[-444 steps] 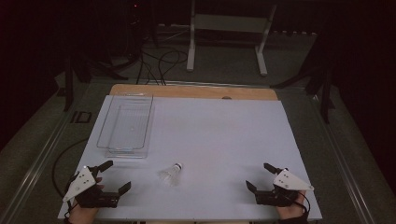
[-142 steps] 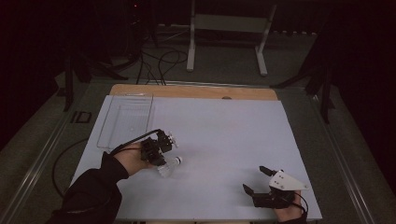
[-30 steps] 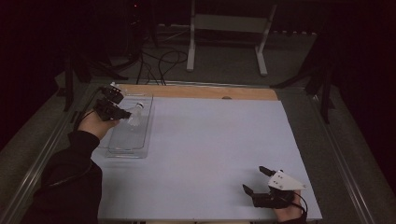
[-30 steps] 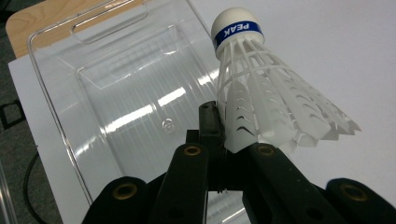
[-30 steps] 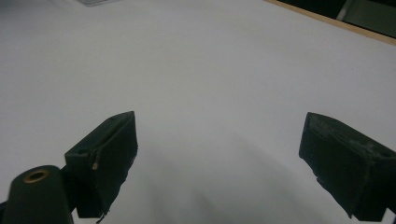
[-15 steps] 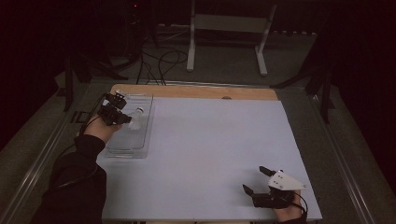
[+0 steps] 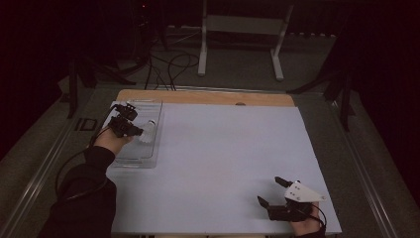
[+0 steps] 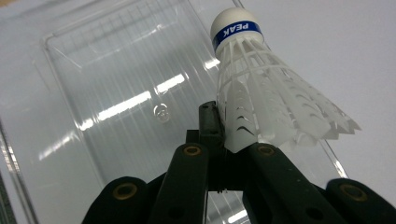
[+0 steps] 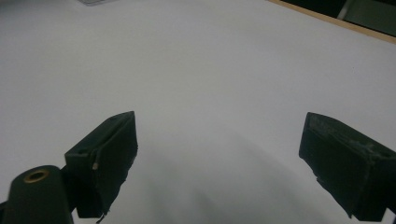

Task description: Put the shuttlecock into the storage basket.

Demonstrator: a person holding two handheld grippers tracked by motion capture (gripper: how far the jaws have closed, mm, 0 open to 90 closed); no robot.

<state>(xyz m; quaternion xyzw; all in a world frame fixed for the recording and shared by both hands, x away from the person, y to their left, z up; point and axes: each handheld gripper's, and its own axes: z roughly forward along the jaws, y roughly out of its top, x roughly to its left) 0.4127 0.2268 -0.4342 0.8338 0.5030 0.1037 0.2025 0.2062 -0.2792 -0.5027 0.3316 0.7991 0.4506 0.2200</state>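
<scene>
The shuttlecock is held by its white skirt in the left gripper, whose jaws are clamped on it. It is held over the clear tray at the table's far left, cork end pointing away from the hand. The right gripper is rested on the near right of the table, its jaws wide apart, with nothing between them.
</scene>
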